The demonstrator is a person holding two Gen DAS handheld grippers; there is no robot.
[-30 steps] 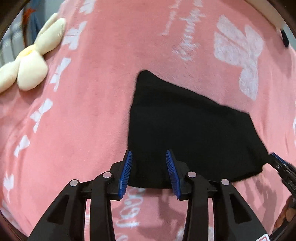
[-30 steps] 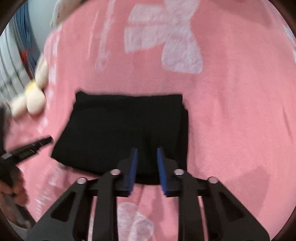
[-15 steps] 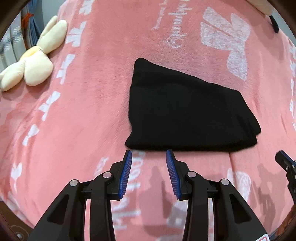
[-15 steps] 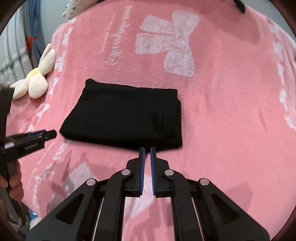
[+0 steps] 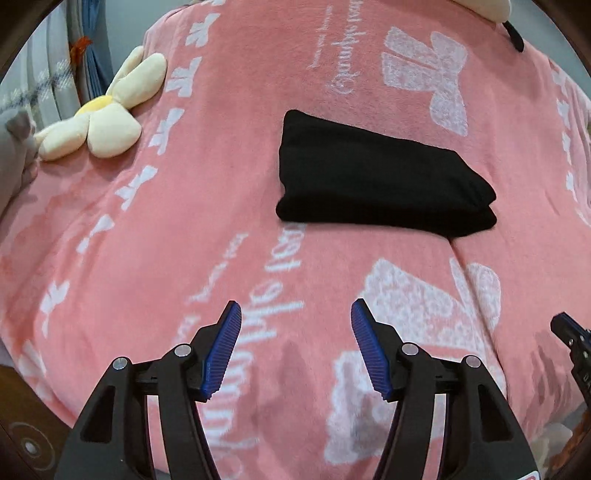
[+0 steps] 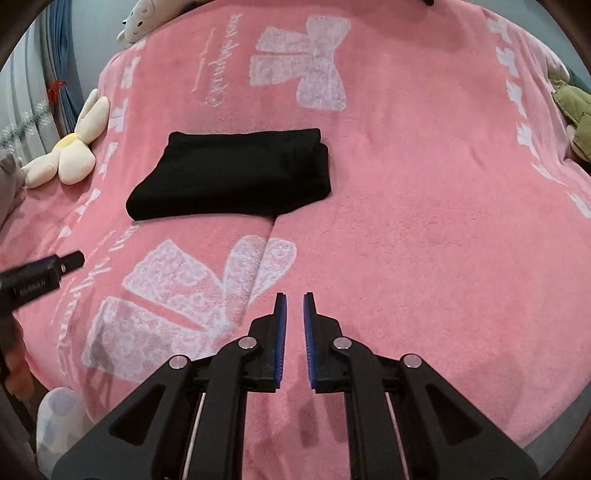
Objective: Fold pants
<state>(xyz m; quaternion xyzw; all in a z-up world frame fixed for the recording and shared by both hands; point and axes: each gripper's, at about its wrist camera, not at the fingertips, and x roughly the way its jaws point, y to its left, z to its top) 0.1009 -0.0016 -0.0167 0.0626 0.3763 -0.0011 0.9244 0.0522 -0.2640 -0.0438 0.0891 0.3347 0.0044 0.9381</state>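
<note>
The black pants (image 5: 376, 177) lie folded into a compact rectangle on the pink blanket (image 5: 184, 221); they also show in the right wrist view (image 6: 236, 177). My left gripper (image 5: 295, 314) is open and empty, held back from the pants' near edge above the blanket. My right gripper (image 6: 294, 299) has its jaws nearly closed with a narrow gap, empty, also well back from the pants. The right gripper's tip shows at the right edge of the left wrist view (image 5: 570, 332), and the left gripper at the left edge of the right wrist view (image 6: 40, 273).
A cream flower plush (image 5: 99, 118) lies at the blanket's left, also in the right wrist view (image 6: 70, 147). A white plush (image 6: 144, 18) sits at the far edge. An olive item (image 6: 572, 107) lies at the right. Curtains (image 6: 26, 96) hang at left.
Both grippers have pulled back from the folded pants, which now lie farther away. The left jaws opened wider. The right jaws narrowed, then parted slightly.
</note>
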